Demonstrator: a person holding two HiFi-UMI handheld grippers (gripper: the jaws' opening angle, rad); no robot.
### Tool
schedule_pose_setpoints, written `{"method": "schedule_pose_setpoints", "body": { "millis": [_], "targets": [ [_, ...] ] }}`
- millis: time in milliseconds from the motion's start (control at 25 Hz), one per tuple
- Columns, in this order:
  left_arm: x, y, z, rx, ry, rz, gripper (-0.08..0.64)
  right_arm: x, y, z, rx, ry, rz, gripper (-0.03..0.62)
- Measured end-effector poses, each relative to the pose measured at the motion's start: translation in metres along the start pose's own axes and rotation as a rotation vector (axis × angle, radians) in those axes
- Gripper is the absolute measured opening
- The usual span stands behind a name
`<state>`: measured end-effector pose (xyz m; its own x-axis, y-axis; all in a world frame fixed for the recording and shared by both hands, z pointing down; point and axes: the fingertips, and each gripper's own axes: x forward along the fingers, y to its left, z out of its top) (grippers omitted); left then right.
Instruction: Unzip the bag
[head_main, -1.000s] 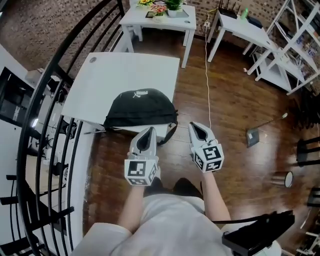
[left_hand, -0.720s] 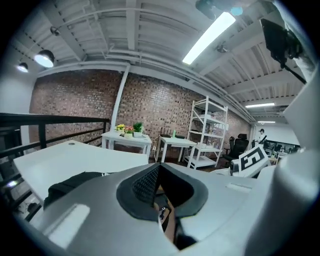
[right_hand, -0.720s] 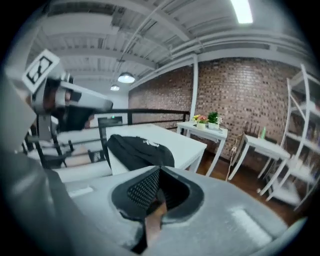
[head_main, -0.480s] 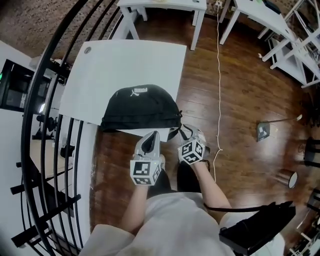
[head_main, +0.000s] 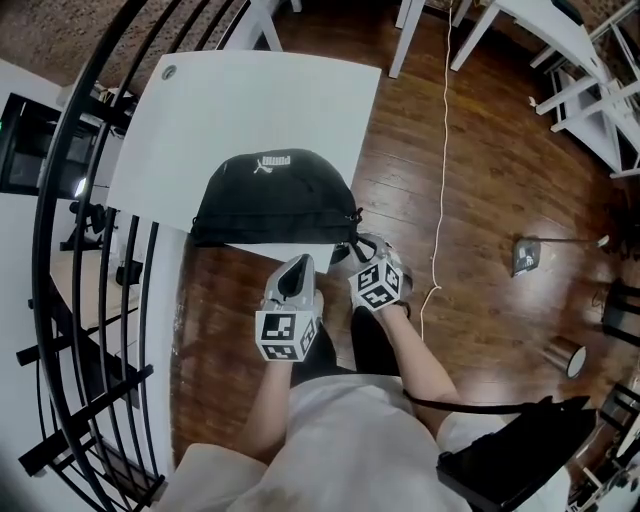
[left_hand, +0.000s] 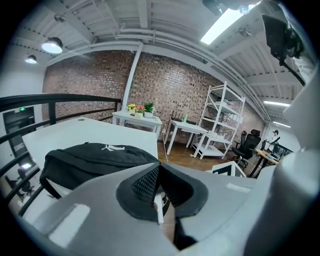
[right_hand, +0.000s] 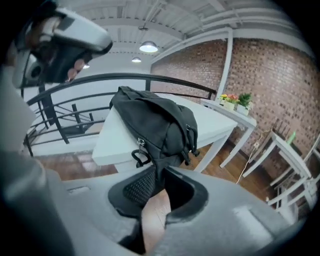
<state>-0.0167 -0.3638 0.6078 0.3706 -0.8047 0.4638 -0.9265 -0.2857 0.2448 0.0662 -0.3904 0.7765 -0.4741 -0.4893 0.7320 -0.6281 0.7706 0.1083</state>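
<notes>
Loft-style office, mezzanine level. Evidence: exposed brick wall (left_hand: 165, 85), white-painted ceiling with strip light (left_hand: 225, 22), dark wood floor (head_main: 480, 180), black railing (left_hand: 60, 96) along the edge. Furniture is all white: worktop (head_main: 250, 100), side tables (left_hand: 137, 120) with potted plants (left_hand: 148, 107), open shelving rack (left_hand: 222, 125). Black office chair (left_hand: 247, 142) by a desk further back.

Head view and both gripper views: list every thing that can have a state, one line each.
Black fabric bag: closed, lying at the white table's near edge.
Metal zip slider: parked at the bag's end, ungripped.
Left hand-held gripper: jaws together, empty, short of the bag.
Right hand-held gripper: jaws together, tips at the bag's near end.
</notes>
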Motion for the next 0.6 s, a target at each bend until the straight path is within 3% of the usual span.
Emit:
{"method": "schedule_pose_setpoints", "body": {
  "millis": [280, 480, 600],
  "targets": [
    [0.001, -0.023, -0.01, 0.033, 0.009, -0.128, 0.027, -0.041, 0.0, 0.034, 0.31, -0.047, 0.166, 0.038],
    [0.016, -0.027, -0.03, -0.004, 0.135, -0.199, 0.138, -0.065, -0.004, 0.061, 0.372, -0.057, 0.218, 0.038],
    [0.027, -0.03, -0.039, -0.022, 0.198, -0.209, 0.168, -0.082, -0.004, 0.075, 0.365, -0.064, 0.228, 0.037]
  ]
}}
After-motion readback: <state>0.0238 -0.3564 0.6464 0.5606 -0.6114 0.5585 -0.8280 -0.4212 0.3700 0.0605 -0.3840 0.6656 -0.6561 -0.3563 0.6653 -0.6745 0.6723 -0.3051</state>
